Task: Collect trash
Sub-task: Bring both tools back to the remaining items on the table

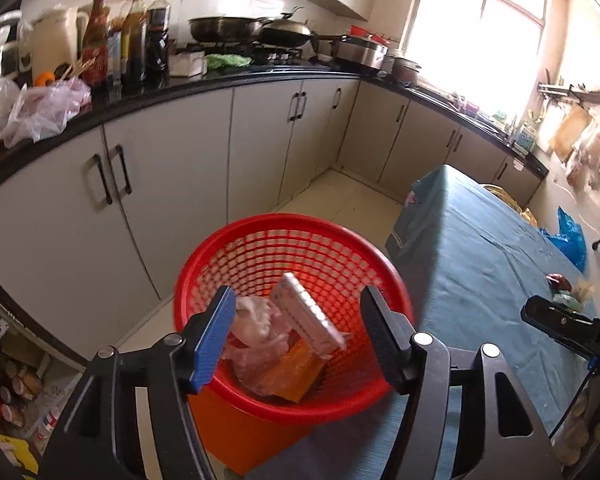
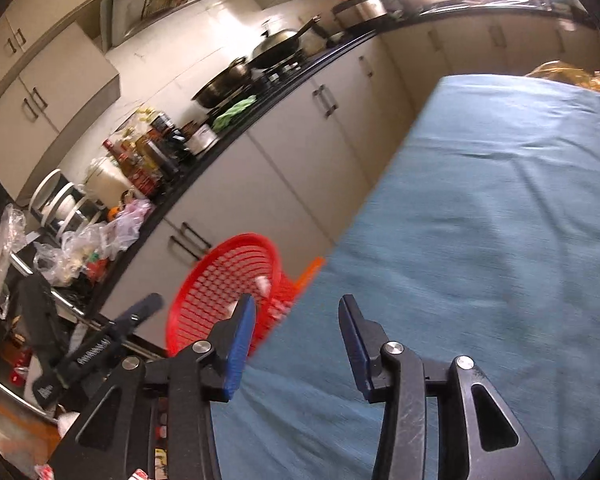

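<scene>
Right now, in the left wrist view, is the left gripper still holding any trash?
No. The left gripper stands open with nothing between its pads, above the red basket that already holds a white blister pack and crumpled wrappers.

Basket (image 1: 260,248): red, open lattice pattern. Contents: white ridged strip (image 1: 308,312), orange carton (image 1: 296,372), pale pink bag (image 1: 260,340). Surface (image 1: 480,264): plain blue cloth. Left tongs (image 1: 296,332): black, blue ribbed pads. Cabinets (image 1: 180,160): grey-white, black handles.
</scene>
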